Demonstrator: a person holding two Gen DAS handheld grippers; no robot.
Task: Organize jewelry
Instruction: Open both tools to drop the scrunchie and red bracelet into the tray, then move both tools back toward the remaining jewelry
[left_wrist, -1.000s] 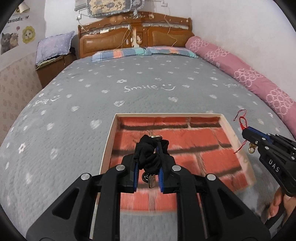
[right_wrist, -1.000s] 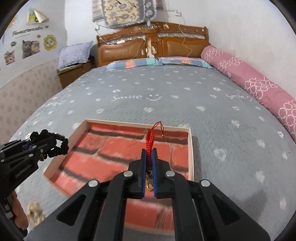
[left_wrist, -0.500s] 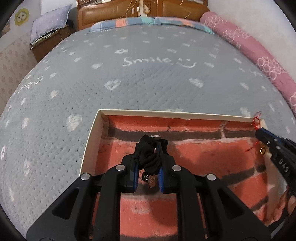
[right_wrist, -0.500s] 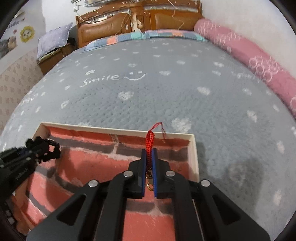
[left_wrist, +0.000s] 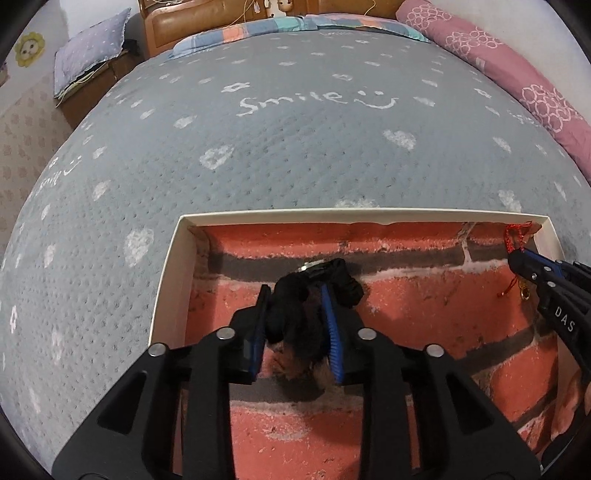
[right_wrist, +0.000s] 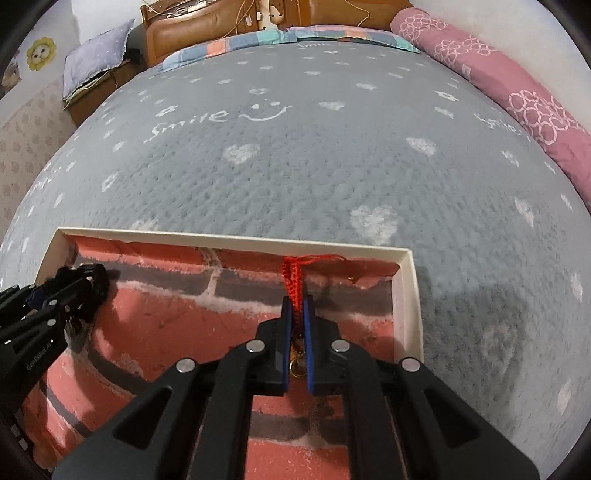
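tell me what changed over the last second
Both tools came down over the tray. The left tool has just been opening its jaws, and the black scrunchie sits loose between them. The right tool stays shut on the red cord. The tray has not moved on the bed.

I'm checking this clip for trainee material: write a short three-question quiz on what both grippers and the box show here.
1. True or false: the right gripper is shut on the red cord.
2. What does the left gripper have between its fingers?
3. Both grippers are over: A the pink bolster, B the box, C the pillow.

Key: 1 true. 2 a black scrunchie, the jaws having just been opening. 3 B.
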